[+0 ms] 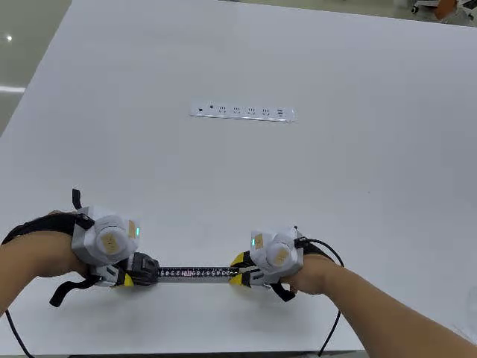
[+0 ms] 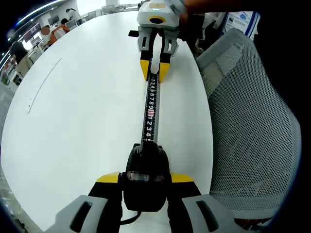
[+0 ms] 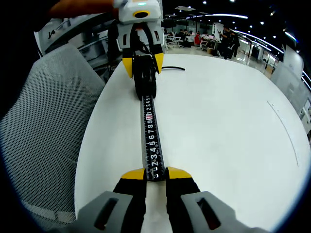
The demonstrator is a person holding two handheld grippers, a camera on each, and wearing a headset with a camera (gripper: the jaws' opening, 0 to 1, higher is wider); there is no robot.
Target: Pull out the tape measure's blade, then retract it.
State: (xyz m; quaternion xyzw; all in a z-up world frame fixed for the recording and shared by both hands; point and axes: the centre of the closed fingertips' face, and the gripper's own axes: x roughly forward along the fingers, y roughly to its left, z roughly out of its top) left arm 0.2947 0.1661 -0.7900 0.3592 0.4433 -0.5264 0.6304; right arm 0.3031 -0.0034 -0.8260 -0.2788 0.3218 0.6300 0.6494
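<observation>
The black tape measure case [image 2: 145, 174] sits between the yellow-tipped jaws of my left gripper [image 2: 145, 178], which is shut on it; the case [image 1: 143, 269] lies near the table's front edge. Its dark numbered blade [image 1: 195, 274] stretches rightward to my right gripper [image 1: 240, 271]. In the right gripper view the blade [image 3: 150, 138] runs straight from the case [image 3: 144, 73] to my right gripper [image 3: 155, 174], which is shut on the blade's end. In the left gripper view the blade [image 2: 150, 109] reaches the right gripper [image 2: 154, 73] opposite. Both grippers rest low over the white table [image 1: 246, 186].
A white power strip [image 1: 242, 112] lies flat at the table's middle, well beyond the grippers. A grey mesh chair [image 2: 248, 126] stands just off the table's near edge. A black cable [image 3: 172, 68] lies on the table behind the left gripper. People sit at far desks.
</observation>
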